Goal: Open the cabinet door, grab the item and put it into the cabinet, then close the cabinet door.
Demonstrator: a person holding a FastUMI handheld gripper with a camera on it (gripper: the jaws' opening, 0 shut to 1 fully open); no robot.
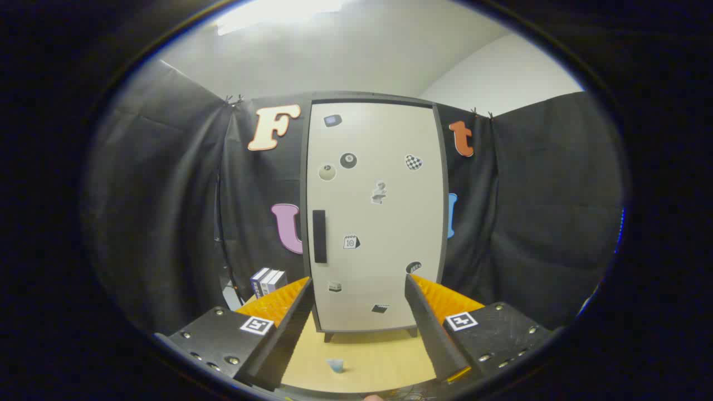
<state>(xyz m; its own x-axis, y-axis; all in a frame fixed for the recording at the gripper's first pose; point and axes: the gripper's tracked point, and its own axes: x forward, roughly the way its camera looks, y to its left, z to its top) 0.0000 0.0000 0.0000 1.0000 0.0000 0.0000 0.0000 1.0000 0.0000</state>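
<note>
Cabinet [374, 217] door shut, handle [320, 236] untouched. Gripper [357, 287] released, holding nothing, facing cabinet. Item [335, 365] on desk [384, 356] before cabinet. All steps left.

one cabinet [374, 217], one handle [320, 236], nine stickers, two boxes [268, 280], two gripper fingers [277, 328].
</note>
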